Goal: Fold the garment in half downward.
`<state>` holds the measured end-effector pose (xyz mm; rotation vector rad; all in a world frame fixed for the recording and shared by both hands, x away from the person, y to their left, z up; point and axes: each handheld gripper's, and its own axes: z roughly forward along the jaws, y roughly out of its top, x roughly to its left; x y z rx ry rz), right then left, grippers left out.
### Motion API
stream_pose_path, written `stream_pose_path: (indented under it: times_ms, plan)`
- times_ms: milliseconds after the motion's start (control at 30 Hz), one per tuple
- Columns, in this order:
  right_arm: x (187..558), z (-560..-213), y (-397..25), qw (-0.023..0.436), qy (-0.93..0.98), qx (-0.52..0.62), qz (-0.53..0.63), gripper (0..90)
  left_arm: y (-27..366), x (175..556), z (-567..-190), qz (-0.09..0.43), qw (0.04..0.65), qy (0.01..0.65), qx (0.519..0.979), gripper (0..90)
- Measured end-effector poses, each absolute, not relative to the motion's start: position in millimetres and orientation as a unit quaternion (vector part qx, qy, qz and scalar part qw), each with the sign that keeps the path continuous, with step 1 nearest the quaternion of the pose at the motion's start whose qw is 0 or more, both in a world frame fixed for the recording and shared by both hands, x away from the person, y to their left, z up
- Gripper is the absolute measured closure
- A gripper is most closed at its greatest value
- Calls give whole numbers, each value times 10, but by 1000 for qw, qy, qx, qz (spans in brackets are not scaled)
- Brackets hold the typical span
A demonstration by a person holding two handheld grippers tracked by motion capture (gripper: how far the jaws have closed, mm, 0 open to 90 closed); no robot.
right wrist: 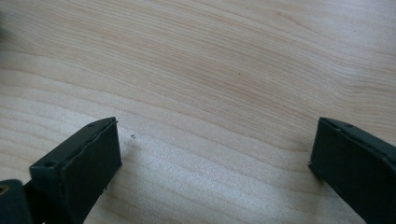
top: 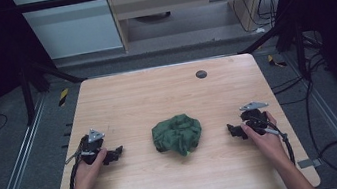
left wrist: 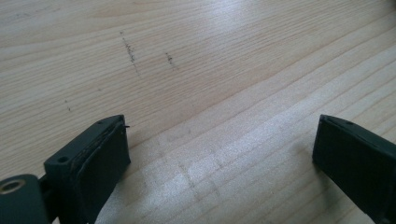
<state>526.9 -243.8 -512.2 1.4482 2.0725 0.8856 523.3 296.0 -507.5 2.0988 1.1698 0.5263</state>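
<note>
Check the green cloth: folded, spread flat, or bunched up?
Bunched up. The green cloth sits as a crumpled, lumpy heap mid-table, with no flat layers or straight edges, between the left gripper and right gripper, touching neither.

The left gripper (top: 115, 154) was held low in the left hand (top: 91, 164), its jaws spread wide apart and aimed toward the person's right. The right gripper (top: 232, 130) was held in the right hand (top: 259, 131), jaws likewise parted wide and turned toward the left one. Both forearms were extended from the near edge, the two grippers kept well apart
</note>
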Motion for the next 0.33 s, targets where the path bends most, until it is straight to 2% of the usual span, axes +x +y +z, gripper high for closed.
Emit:
stream_pose_path:
  times_ms: [333]
  plan:
    - [5293, -5122, -2382, 233, 741, 544, 317, 2, 2942, 5232, -5081, 200, 331, 452, 804, 0]
